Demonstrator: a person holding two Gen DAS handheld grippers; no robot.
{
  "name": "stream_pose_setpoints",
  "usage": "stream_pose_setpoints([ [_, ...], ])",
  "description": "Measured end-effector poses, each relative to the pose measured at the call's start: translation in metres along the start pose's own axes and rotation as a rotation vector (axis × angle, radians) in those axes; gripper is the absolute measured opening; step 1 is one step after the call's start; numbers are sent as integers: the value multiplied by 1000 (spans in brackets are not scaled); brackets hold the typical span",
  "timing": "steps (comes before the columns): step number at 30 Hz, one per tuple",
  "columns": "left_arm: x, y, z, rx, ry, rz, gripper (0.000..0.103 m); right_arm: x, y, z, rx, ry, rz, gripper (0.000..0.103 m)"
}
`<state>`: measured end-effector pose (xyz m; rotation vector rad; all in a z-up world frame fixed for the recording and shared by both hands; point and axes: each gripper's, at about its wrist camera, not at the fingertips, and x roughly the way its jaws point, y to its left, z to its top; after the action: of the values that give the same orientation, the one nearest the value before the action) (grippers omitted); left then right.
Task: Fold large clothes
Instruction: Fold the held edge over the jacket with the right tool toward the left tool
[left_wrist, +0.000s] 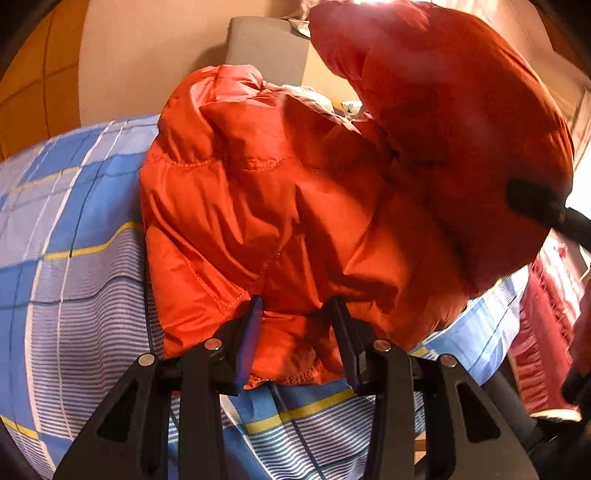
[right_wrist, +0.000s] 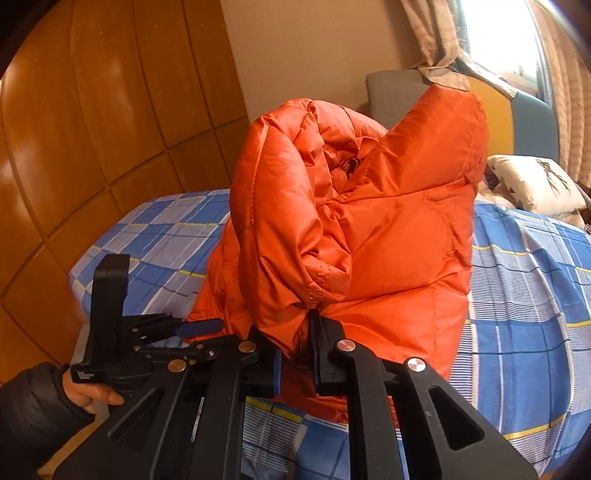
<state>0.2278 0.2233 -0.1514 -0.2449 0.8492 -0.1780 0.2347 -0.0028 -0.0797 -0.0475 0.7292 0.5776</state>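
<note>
A bed under a blue checked sheet with yellow lines fills the lower part of both views, with wooden panelling on the left and a plain wall behind. On it lies a big orange puffer jacket, bunched and partly lifted off the sheet.

In the left wrist view one fold of the jacket hangs high at the right; the left hand-held gripper has its jaws at a middling width with the jacket's near hem bunched between them, the pads against the cloth.

In the right wrist view the right hand-held gripper is clamped narrow on a gathered edge of the jacket, which stands up in a tall roll above the sheet.

Only the right wrist view shows the window, the curtain and a pale cushion at the far right, and at lower left the other gripper seen from outside, held by a hand in a dark padded sleeve.

Only the left wrist view shows red cloth beyond the bed's right edge
</note>
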Motion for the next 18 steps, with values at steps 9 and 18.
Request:
stream_pose_setpoints([
  [9,-7,9,-6,-46,-19,-38,37,33,32,-8,-62,66,47,11],
  [18,-26,20,-10,-78,-51,-78,37,64,44,-15,-85,118,60,11],
])
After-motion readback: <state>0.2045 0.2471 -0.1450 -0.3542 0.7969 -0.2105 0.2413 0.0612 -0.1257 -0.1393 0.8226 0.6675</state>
